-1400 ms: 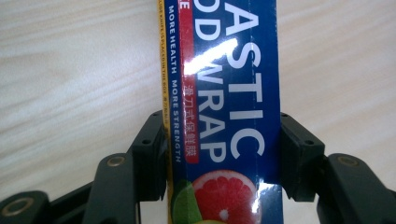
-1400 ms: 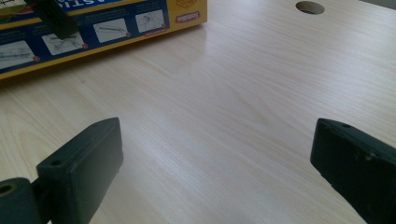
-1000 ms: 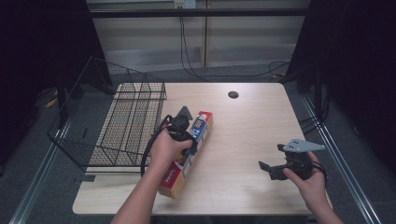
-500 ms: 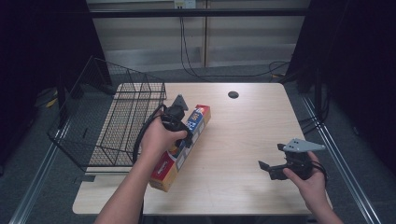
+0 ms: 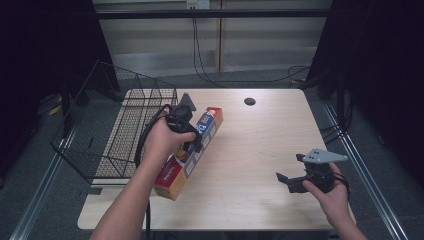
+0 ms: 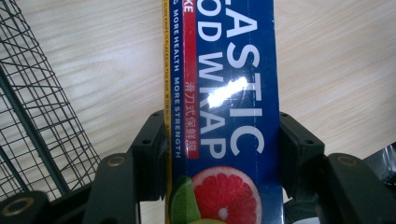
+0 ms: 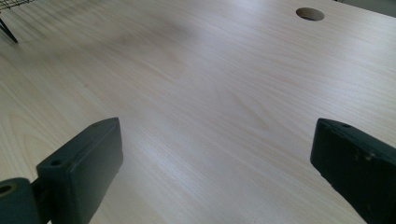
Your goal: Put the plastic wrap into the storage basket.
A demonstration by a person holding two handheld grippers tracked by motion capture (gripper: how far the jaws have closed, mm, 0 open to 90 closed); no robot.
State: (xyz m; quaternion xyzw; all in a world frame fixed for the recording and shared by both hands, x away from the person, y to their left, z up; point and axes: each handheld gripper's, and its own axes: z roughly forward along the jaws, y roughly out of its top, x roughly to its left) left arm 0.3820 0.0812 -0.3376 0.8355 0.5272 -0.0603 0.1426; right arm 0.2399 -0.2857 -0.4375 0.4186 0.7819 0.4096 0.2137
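High view: your left hand-held gripper (image 5: 186,131) is clamped across the plastic wrap box (image 5: 190,152), roughly at its middle. The box runs diagonally over the left half of the worktop (image 5: 260,145), just beside the wire basket (image 5: 117,135), near end toward you, far end pointing at the cable hole (image 5: 249,101). Can't tell from here whether the box's near end touches the wood. Your right hand-held gripper (image 5: 294,181) sits low at the right front of the worktop, well apart from the box, jaws spread, nothing between them.

Left gripper view: both pads (image 6: 149,149) press on the box's (image 6: 224,116) long sides, blue face up with a grapefruit print at the bottom. Basket mesh (image 6: 37,121) at the left edge, bare wood behind.

Right gripper view: your right hand-held gripper (image 7: 215,163) has jaws wide apart, bare worktop (image 7: 210,93) between them, cable hole (image 7: 310,14) far up right, a corner of the basket (image 7: 11,4) top left.
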